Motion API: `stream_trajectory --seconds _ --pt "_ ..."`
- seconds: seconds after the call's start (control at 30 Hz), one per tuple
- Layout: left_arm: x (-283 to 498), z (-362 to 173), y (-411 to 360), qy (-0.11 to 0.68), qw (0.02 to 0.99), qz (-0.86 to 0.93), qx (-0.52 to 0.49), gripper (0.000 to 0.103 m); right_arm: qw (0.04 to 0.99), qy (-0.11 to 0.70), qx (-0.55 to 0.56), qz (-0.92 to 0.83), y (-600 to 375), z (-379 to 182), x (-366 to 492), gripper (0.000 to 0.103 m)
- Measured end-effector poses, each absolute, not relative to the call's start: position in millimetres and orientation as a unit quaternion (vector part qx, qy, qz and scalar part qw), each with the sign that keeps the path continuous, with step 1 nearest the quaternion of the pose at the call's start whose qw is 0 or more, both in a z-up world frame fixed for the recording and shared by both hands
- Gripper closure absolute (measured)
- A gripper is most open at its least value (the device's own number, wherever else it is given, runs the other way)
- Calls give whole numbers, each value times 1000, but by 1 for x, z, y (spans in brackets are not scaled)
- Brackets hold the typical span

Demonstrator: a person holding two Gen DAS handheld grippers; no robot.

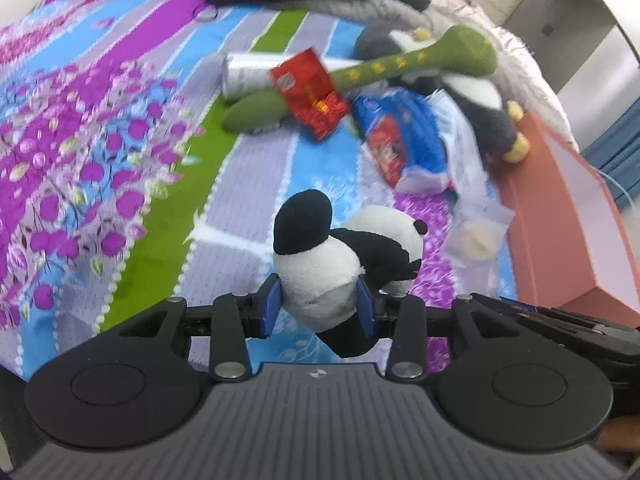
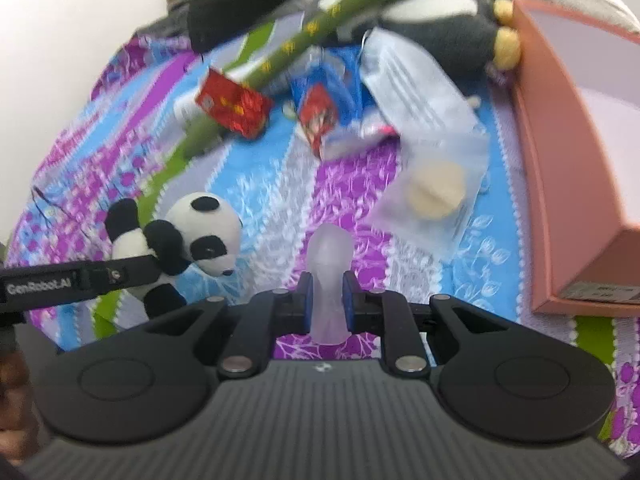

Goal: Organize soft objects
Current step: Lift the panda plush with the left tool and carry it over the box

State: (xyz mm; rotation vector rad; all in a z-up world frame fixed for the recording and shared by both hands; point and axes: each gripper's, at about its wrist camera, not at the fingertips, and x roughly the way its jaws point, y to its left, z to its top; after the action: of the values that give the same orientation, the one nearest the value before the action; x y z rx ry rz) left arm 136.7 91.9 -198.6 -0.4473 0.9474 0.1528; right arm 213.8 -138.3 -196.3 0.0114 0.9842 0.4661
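The left tongs (image 1: 319, 307) are clamped on the white belly of a toy panda (image 1: 344, 256), held above the bed (image 1: 120, 140). Only the right view shows the panda's face (image 2: 208, 236), with the left tongs' black arm reaching in from the side. The right tongs (image 2: 327, 300) are clamped on a frosted, translucent soft piece (image 2: 329, 280), unseen from the left. Both views show the green plush stick (image 1: 360, 72), red packet (image 1: 310, 88) and pink box (image 2: 568, 160) beyond.
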Motion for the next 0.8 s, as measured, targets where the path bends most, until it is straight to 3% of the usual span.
stream_trajectory --seconds 0.8 --pt "198 -56 21 341 922 -27 -182 58 930 309 49 195 -207 -48 220 84"
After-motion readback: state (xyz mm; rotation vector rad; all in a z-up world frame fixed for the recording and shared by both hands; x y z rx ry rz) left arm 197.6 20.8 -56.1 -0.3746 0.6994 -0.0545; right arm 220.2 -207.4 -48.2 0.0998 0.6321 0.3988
